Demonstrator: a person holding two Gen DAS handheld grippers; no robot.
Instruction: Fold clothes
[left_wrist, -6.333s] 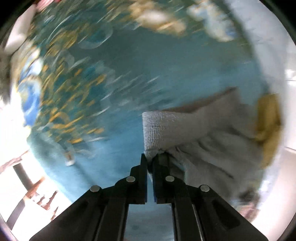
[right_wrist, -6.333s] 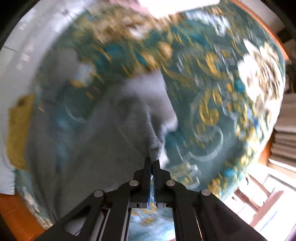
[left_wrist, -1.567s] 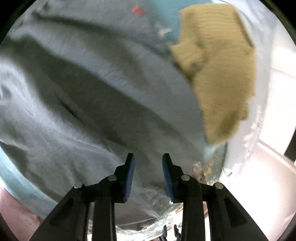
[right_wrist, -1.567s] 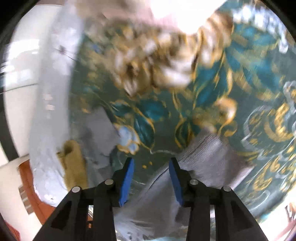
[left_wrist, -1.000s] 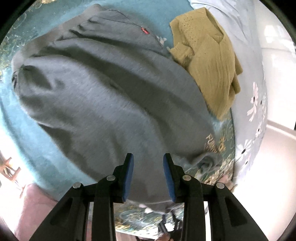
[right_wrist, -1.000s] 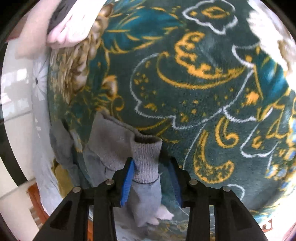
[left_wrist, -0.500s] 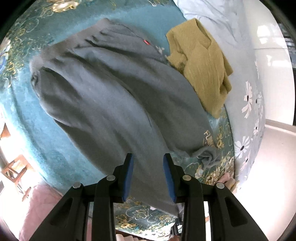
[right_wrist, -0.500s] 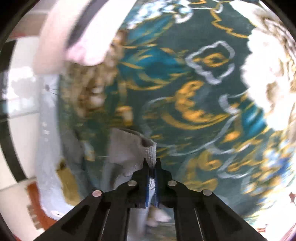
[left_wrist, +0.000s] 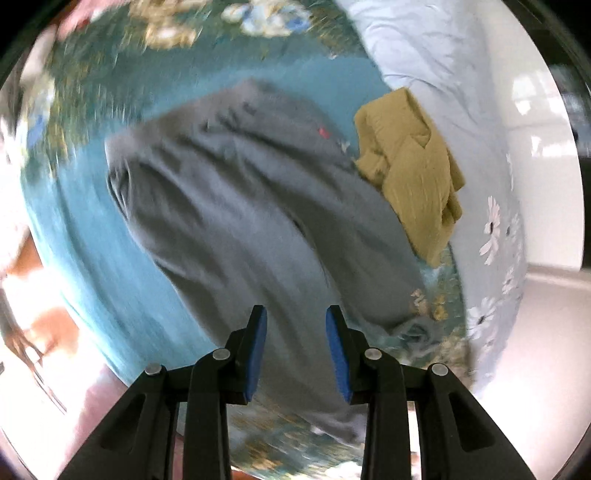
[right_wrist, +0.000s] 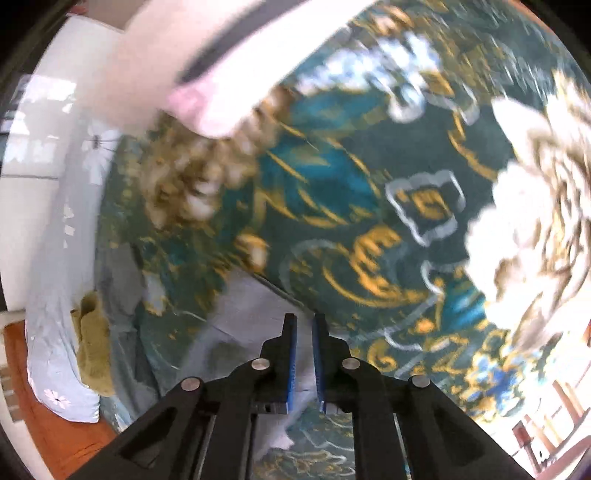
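**Grey sweater spread on the bed, both claws up above it**

Our left claw (left_wrist: 295, 321) points down with its blue pads apart and nothing between them. Straight ahead of it the grey sweater (left_wrist: 240, 206) lies spread on the teal patterned blanket (left_wrist: 74, 229), with a tiny red tag near its far edge. Off to the claw's right, touching the sweater's edge, sits a crumpled mustard yellow top (left_wrist: 413, 173), partly on the pale blue floral sheet (left_wrist: 491, 206).

Our right claw (right_wrist: 303, 325) shows just a narrow gap and its jaws are opening. As far as we can tell, nothing is pinched between the pads. A grey part of the sweater (right_wrist: 243, 314) lies on the blanket just left of and under its tips. The yellow top (right_wrist: 92, 343) is far off to its left. A blurry sleeve (right_wrist: 207, 62) crosses above the right claw.
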